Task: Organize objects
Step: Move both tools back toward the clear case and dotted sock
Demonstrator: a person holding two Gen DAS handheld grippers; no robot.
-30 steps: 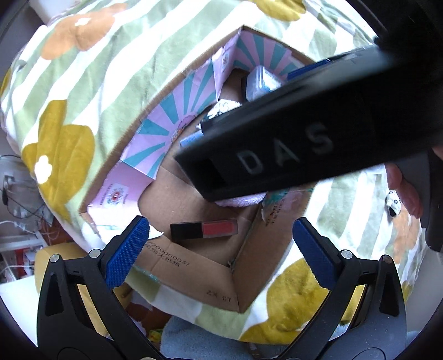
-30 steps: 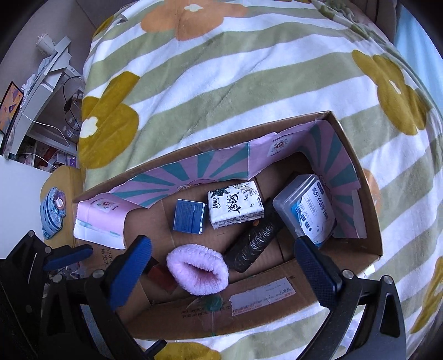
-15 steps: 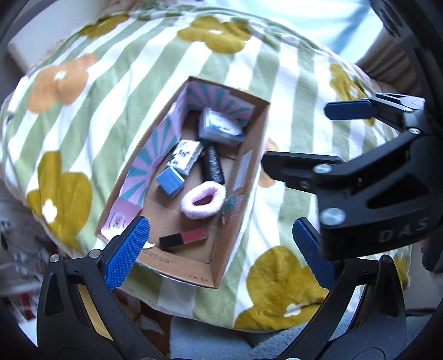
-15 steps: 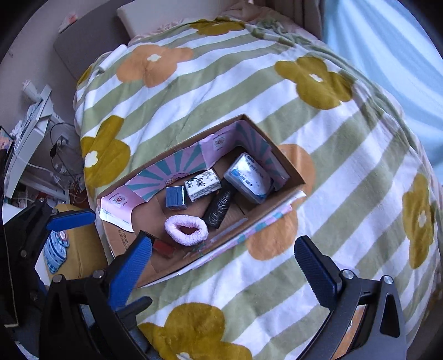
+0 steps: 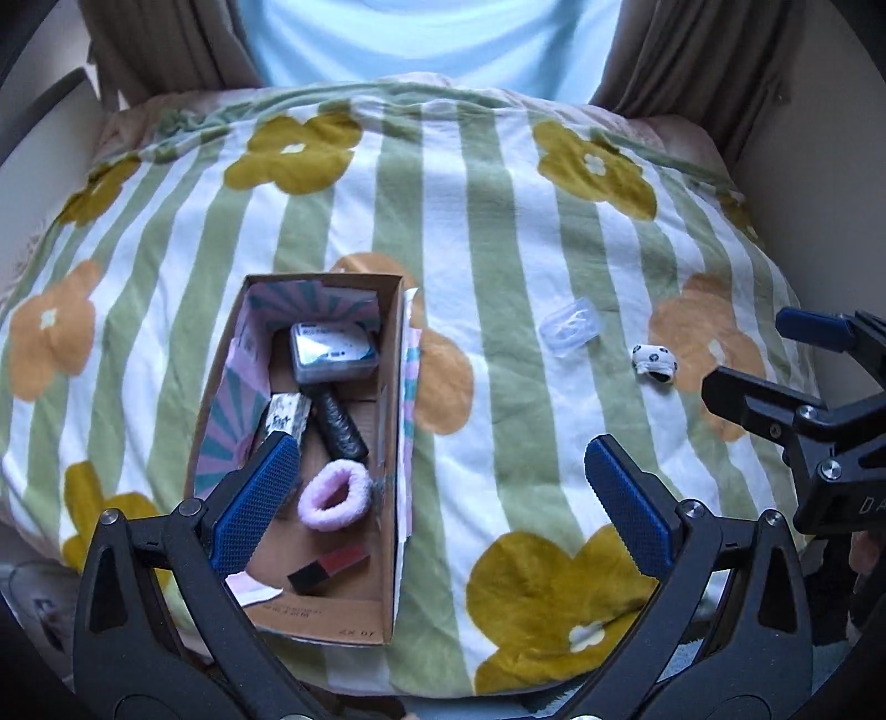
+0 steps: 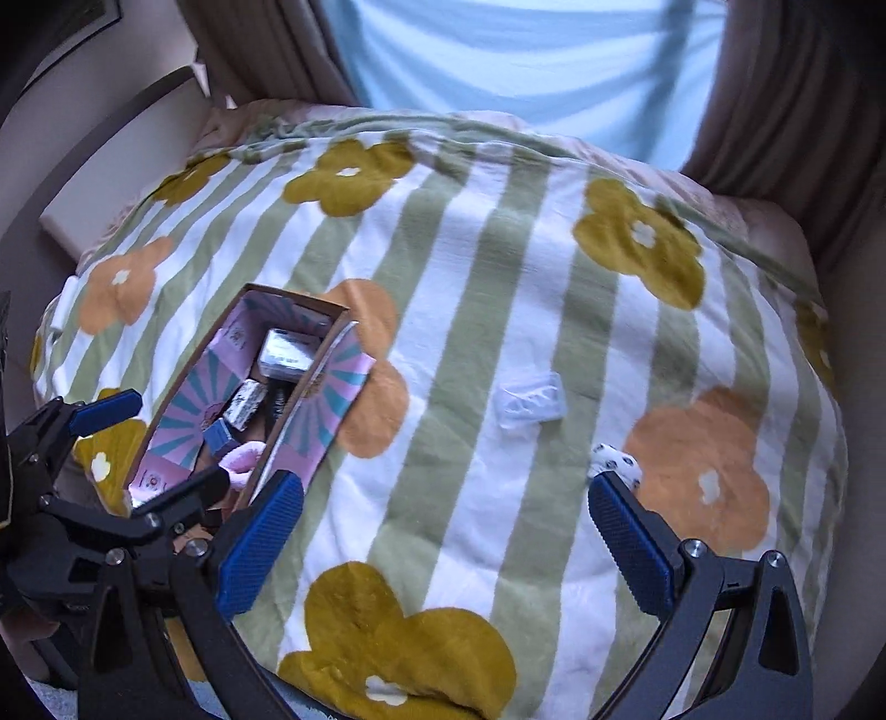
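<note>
A cardboard box lies on the bed at the left. It holds a pink scrunchie, a black roll, a red-and-black stick, a tissue pack and a clear case. A clear plastic piece and a small panda-print item lie loose on the blanket to the right. My left gripper is open and empty, high above the box's near end. My right gripper is open and empty, above the blanket.
The striped flower blanket covers the whole bed. Curtains and a bright window stand behind it. The right gripper's body shows at the right edge of the left wrist view. The left gripper's body shows at the left of the right wrist view.
Both grippers have pulled up and back from the box, so the whole bed shows. The right gripper swung right, off the box. Both stay open.
</note>
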